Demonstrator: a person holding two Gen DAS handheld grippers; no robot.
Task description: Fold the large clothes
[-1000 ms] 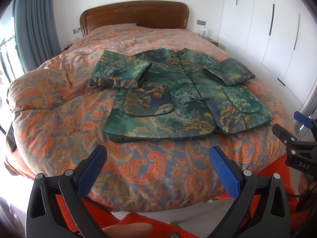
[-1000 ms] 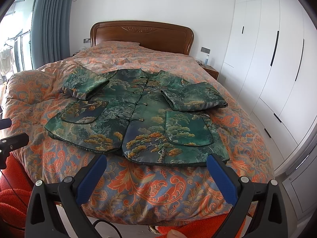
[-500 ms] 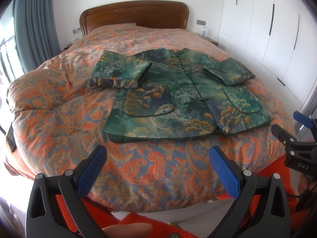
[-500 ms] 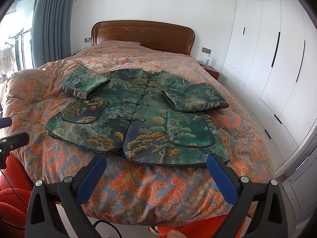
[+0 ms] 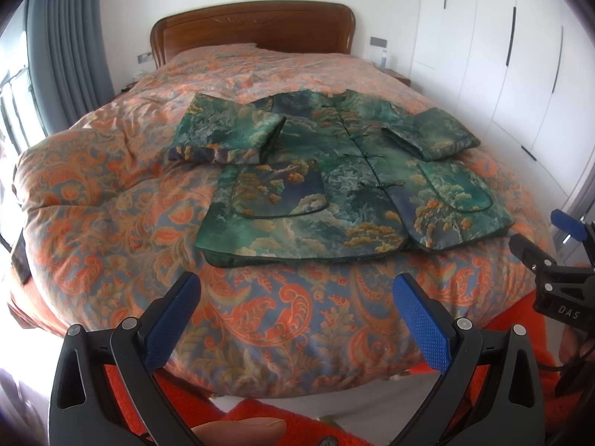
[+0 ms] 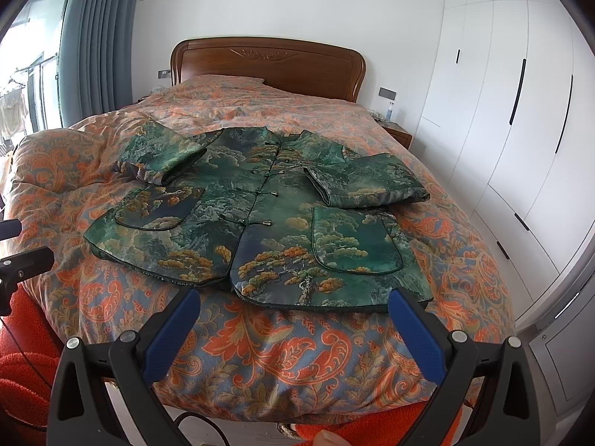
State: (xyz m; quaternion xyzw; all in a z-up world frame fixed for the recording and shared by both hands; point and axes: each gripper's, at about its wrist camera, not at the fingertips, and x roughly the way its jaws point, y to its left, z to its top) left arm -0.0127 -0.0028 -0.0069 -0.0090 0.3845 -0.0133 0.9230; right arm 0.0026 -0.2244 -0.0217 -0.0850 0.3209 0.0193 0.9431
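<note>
Bed (image 5: pixel 111 200) with an orange paisley quilt fills both views, its wooden headboard (image 6: pixel 267 61) at the far end and white wardrobe doors (image 6: pixel 520 111) beside it. On the bed, toward the foot, the green brocade jacket (image 5: pixel 334 193) lies flat and buttoned, front up, each sleeve folded inward onto the chest, its hem nearest the bed's foot edge. Off the foot of the bed, the left gripper (image 5: pixel 297 316) and right gripper (image 6: pixel 293 329) hover short of the hem, touching nothing, jaws spread wide and empty.
</note>
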